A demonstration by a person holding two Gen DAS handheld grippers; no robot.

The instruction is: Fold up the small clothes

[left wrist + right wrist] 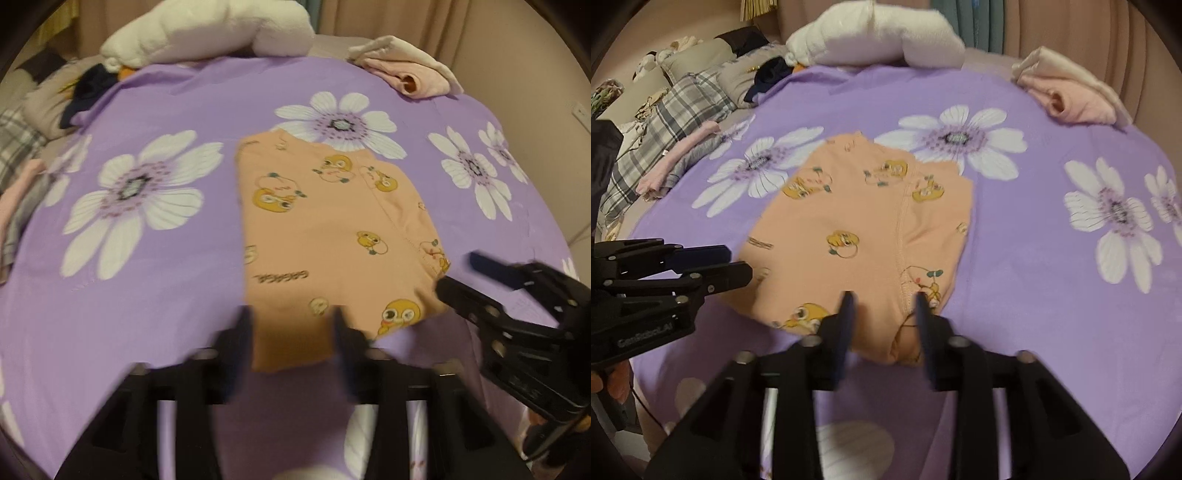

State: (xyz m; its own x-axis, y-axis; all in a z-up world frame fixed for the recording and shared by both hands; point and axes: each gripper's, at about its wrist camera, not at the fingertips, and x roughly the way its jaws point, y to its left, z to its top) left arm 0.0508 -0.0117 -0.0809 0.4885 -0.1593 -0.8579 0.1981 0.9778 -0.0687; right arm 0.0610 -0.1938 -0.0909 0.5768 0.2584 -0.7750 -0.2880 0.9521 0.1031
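With the garment [332,236] lying folded flat on the bed [147,295], both tools, left [291,332] and right [884,325], hang released over its near edge; the next fold needs a fresh grip there.

Bed w/ purple sheet [184,295], big white flower print. Peach garment [332,229] w/ yellow duck print lies flat near centre of sheet, folded, seam running lengthwise. Far edge: white plush toy [207,33]; folded pink/cream clothes [406,66] at far right corner. Far left: dark garment [772,75], grey pillow [738,81], plaid fabric [676,110], pink cloth [679,155].
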